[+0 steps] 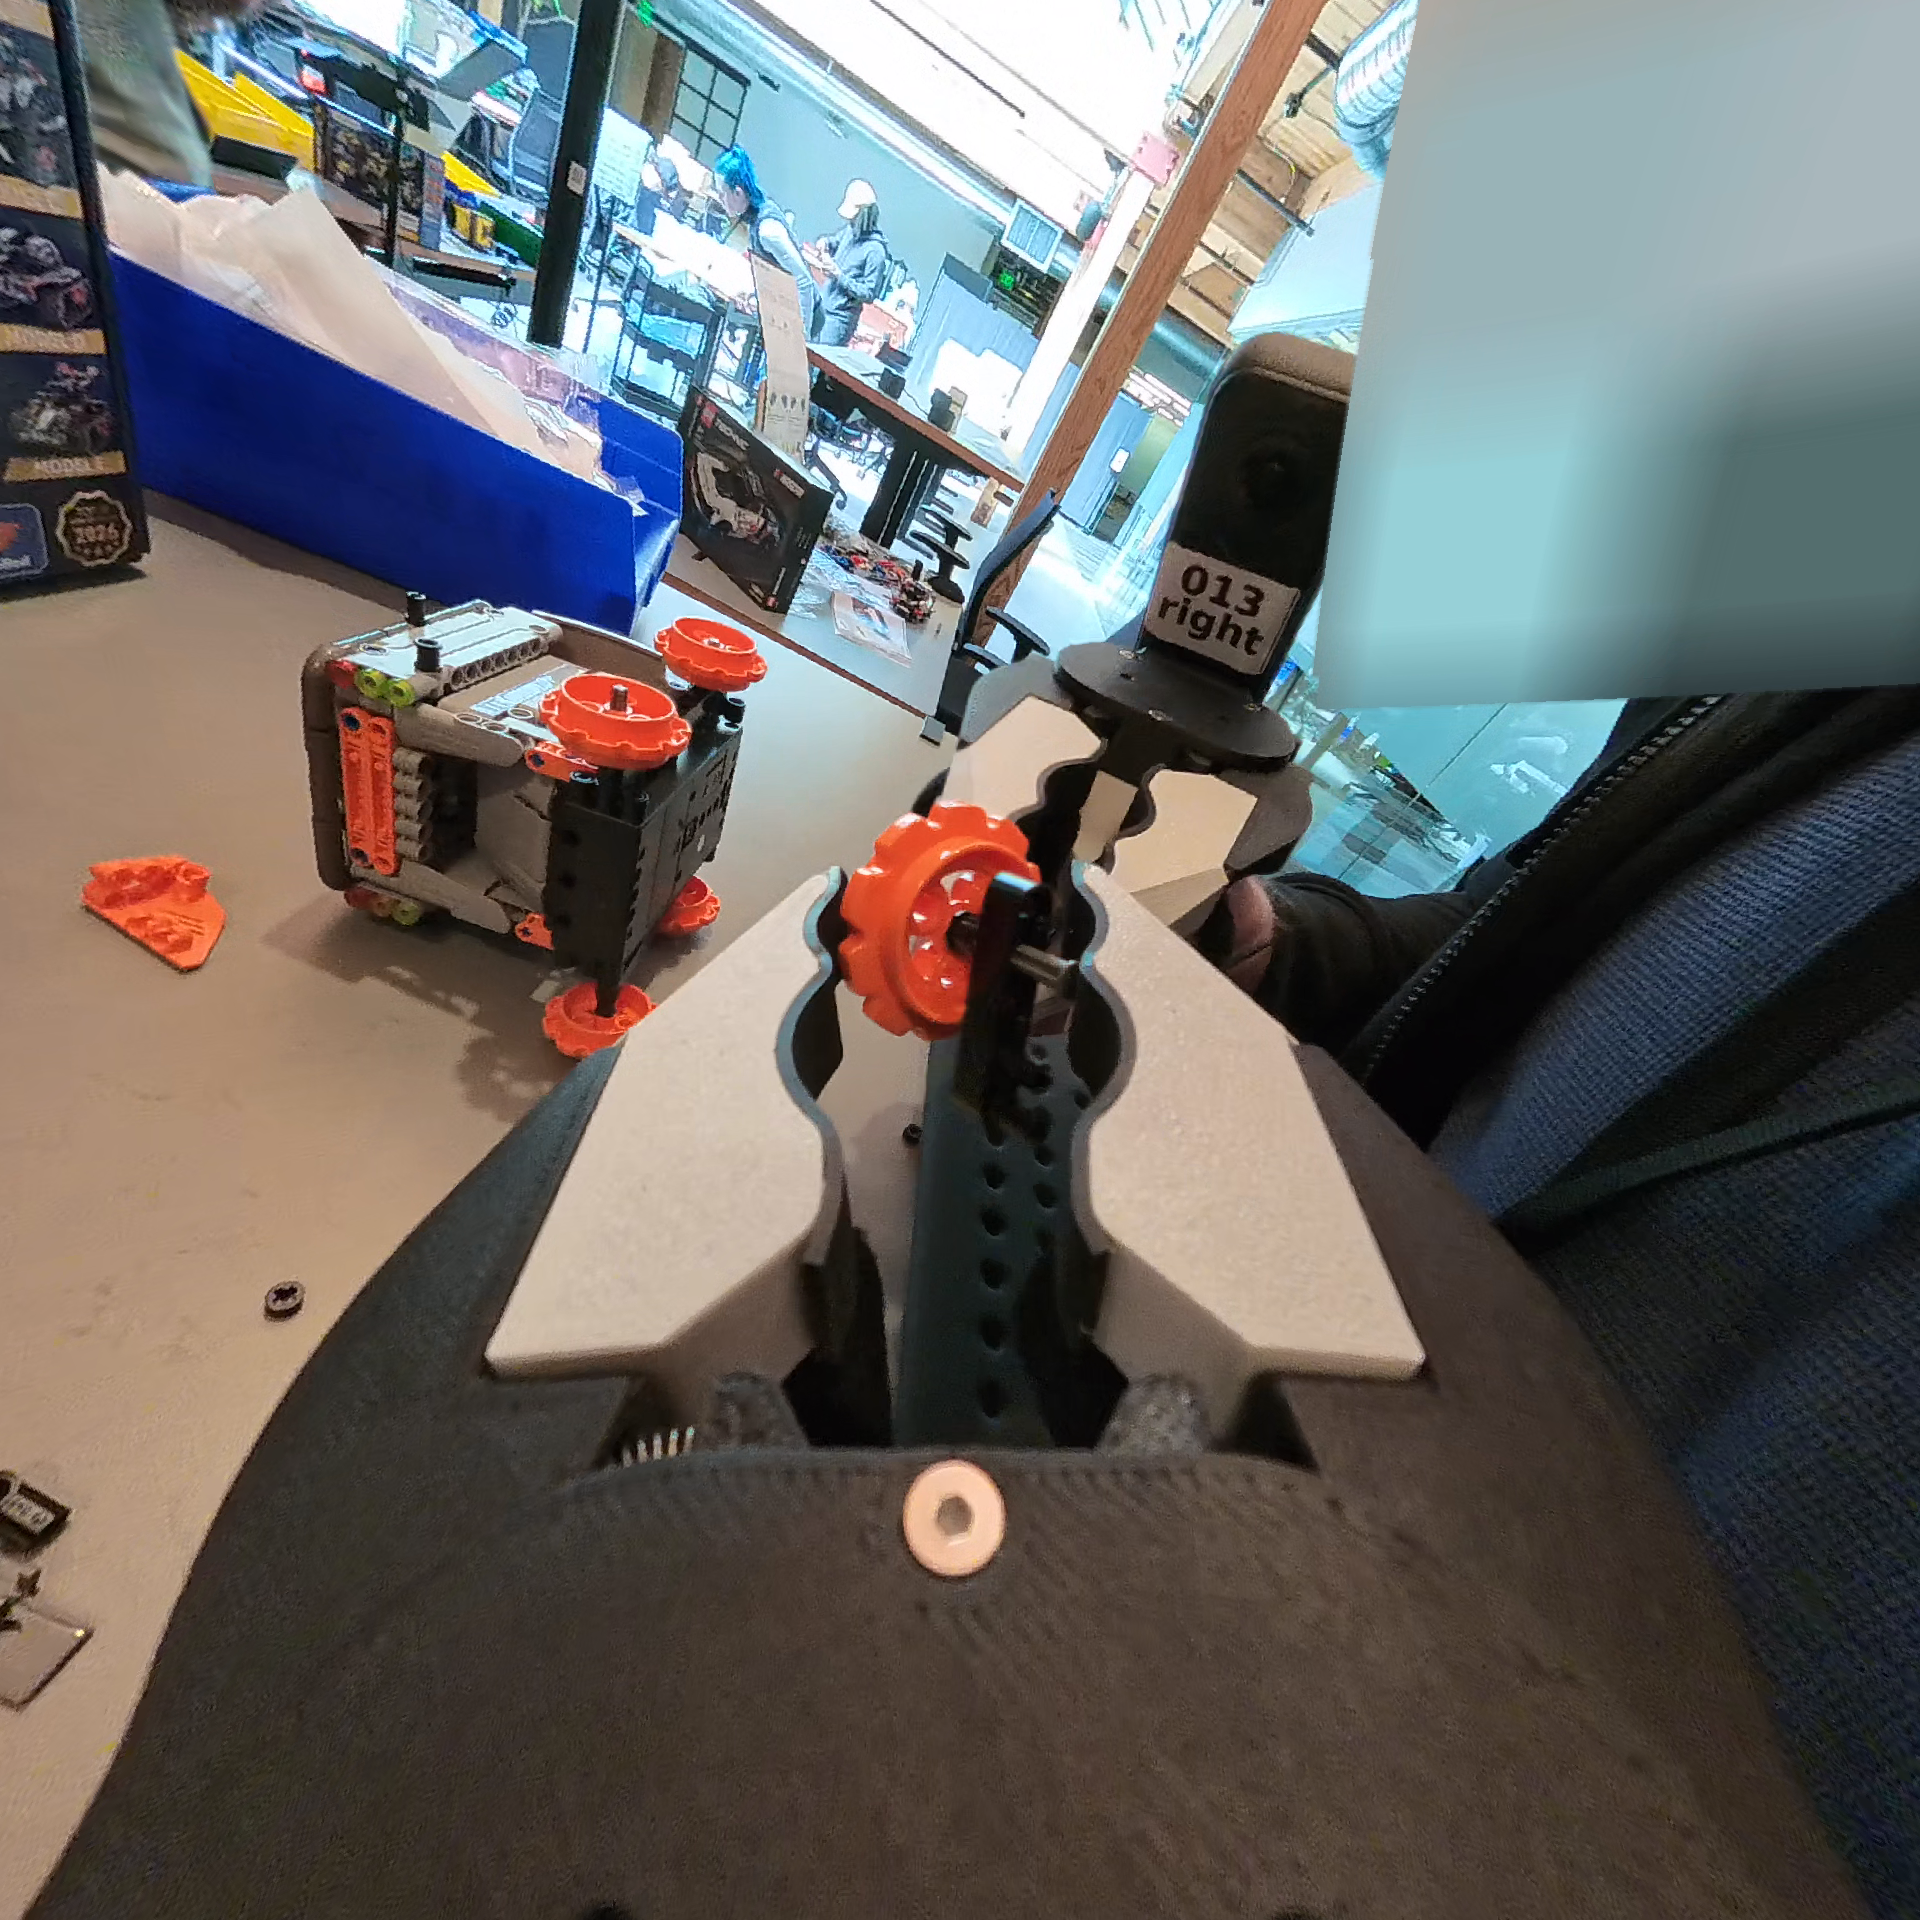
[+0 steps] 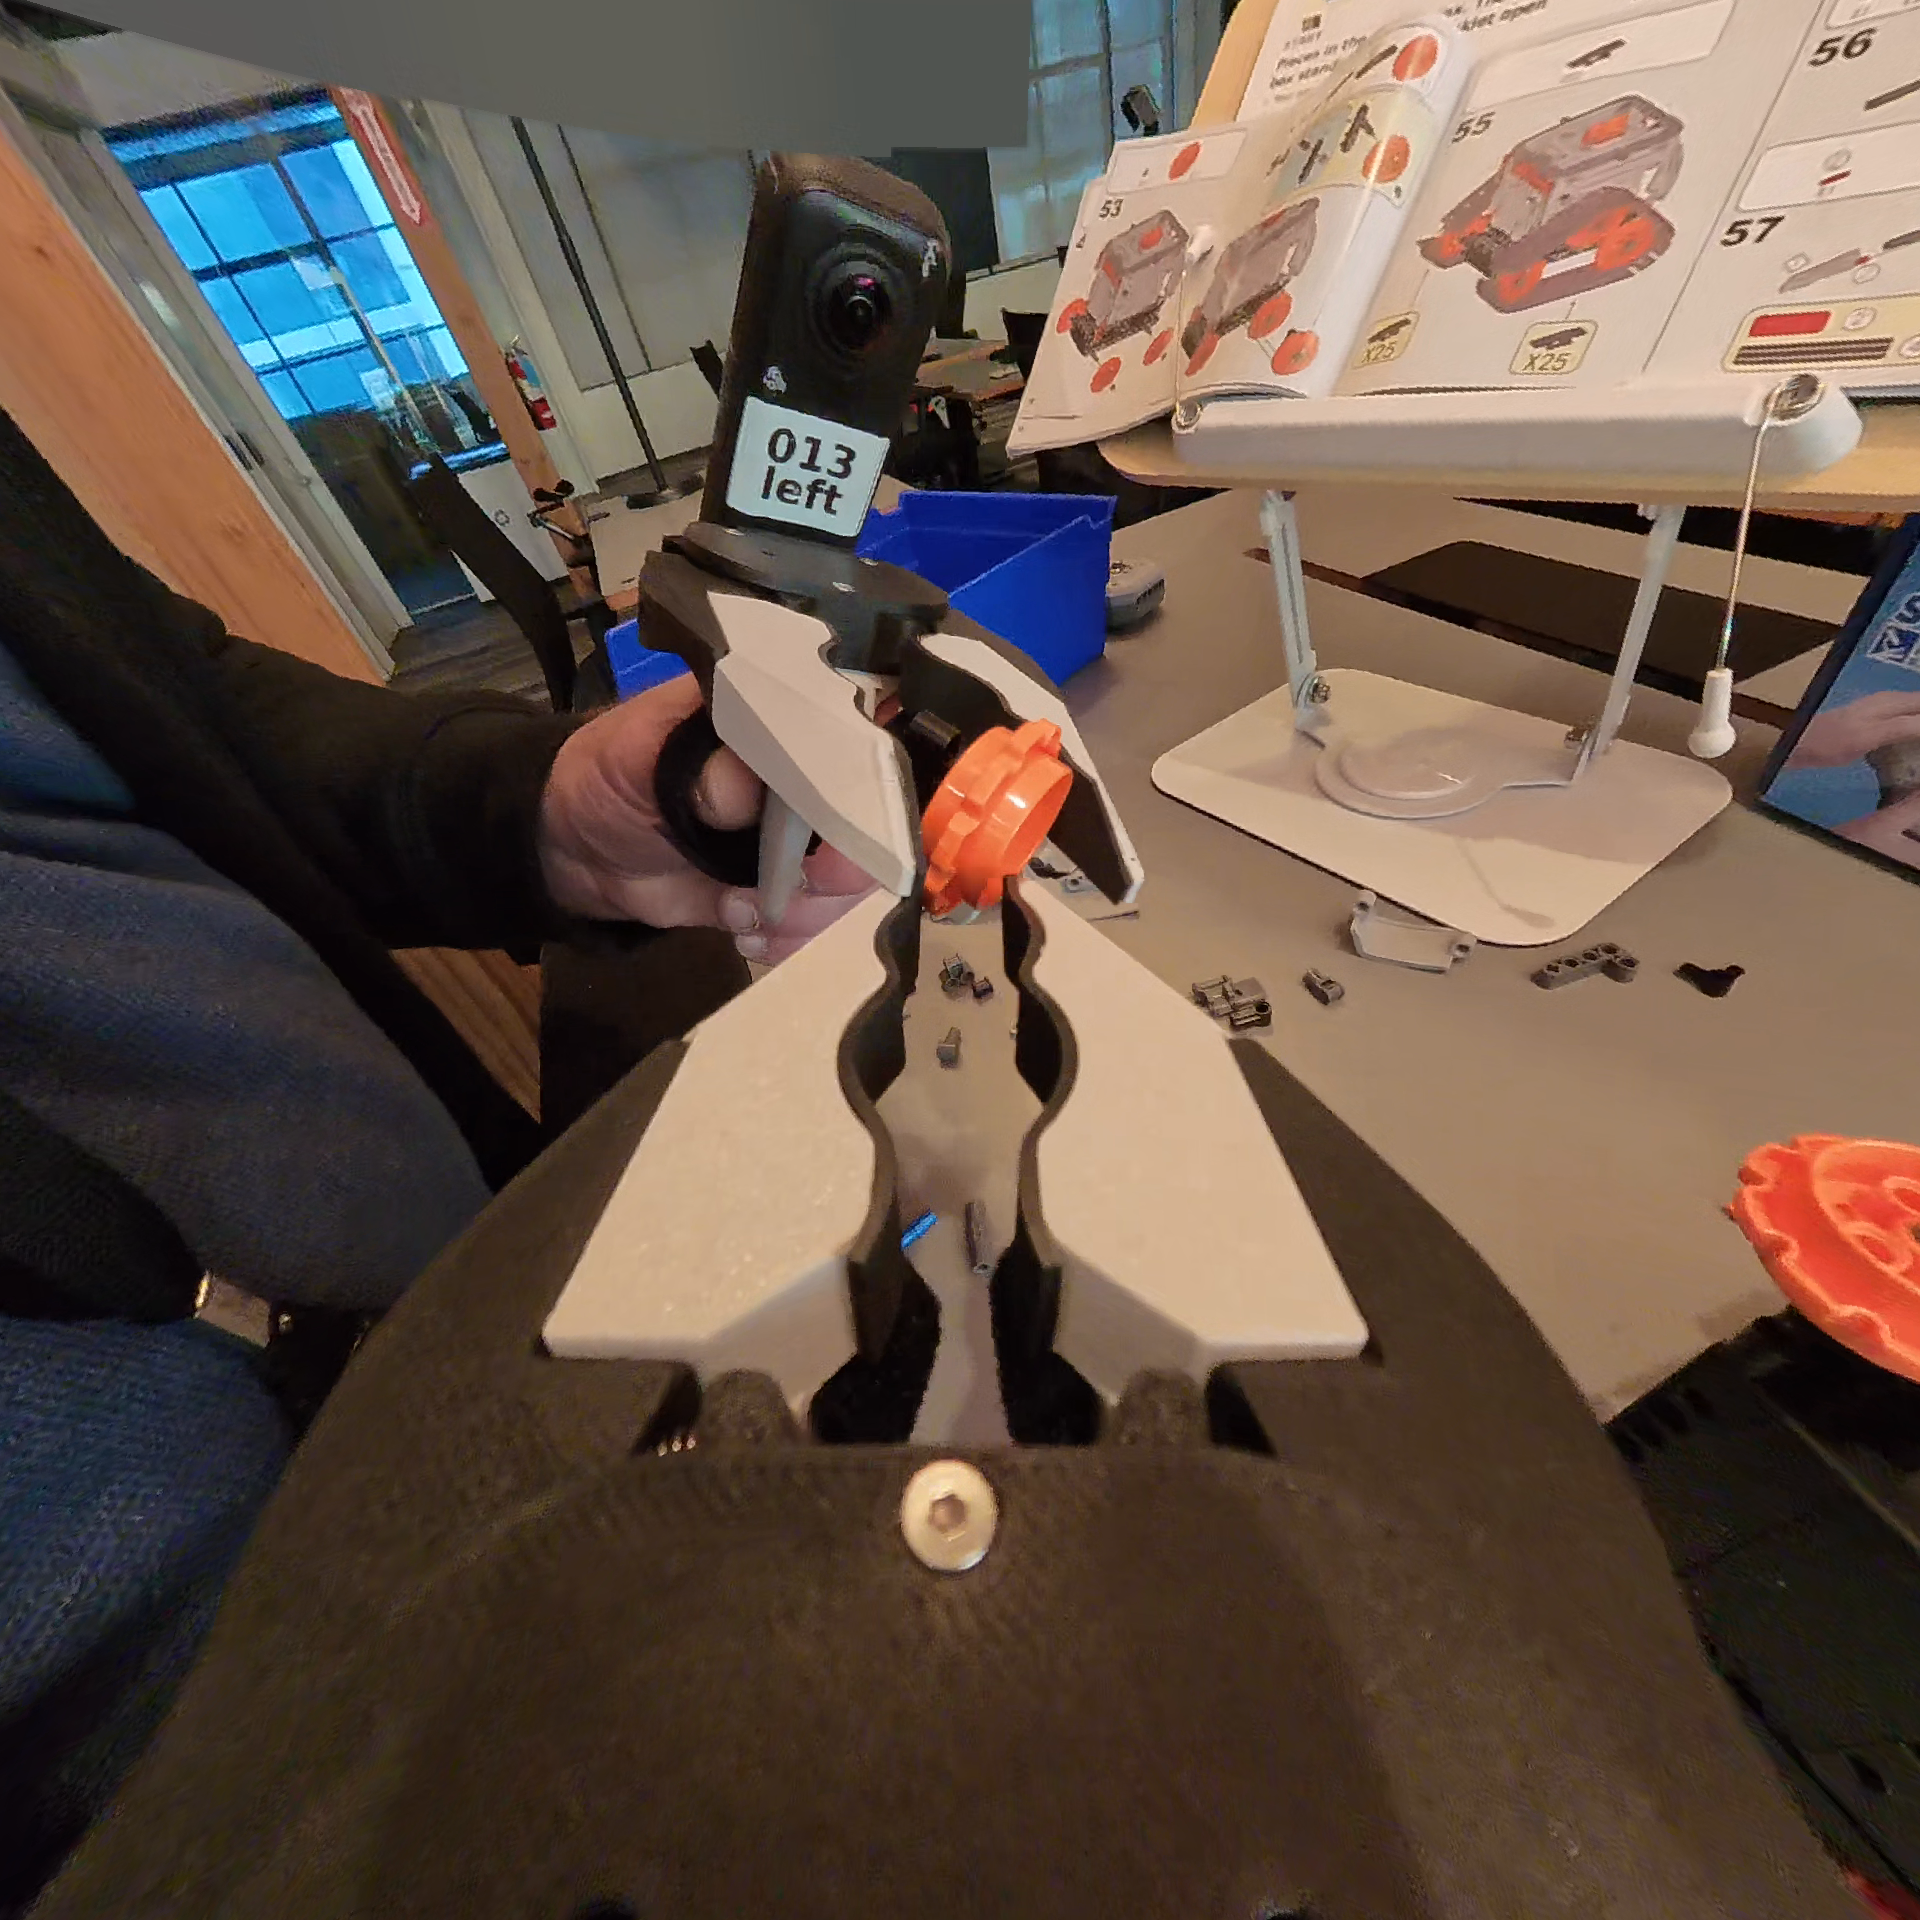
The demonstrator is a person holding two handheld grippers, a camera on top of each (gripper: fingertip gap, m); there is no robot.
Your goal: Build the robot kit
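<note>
My left gripper (image 1: 956,914) is shut on an orange toothed wheel (image 1: 920,920) joined to a black perforated beam (image 1: 997,1174) that lies between its fingers. A short grey axle (image 1: 1051,966) sticks out of the beam beside the wheel. My right gripper (image 2: 958,902) faces the left one tip to tip. Its jaws are nearly closed around the axle's grey end (image 2: 962,914), just under the wheel (image 2: 992,805). A hand (image 2: 634,821) holds the left gripper's handle. The right gripper also shows in the left wrist view (image 1: 1081,821).
A grey, black and orange brick vehicle (image 1: 520,790) lies on its side on the table. An orange wedge tool (image 1: 156,909), a blue bin (image 1: 364,447) and a printed box (image 1: 62,312) are at the left. An open booklet (image 2: 1455,208) rests on a white stand (image 2: 1455,821), with small loose parts (image 2: 1231,1003) nearby. My two grippers' fingertips are within a few centimetres of each other.
</note>
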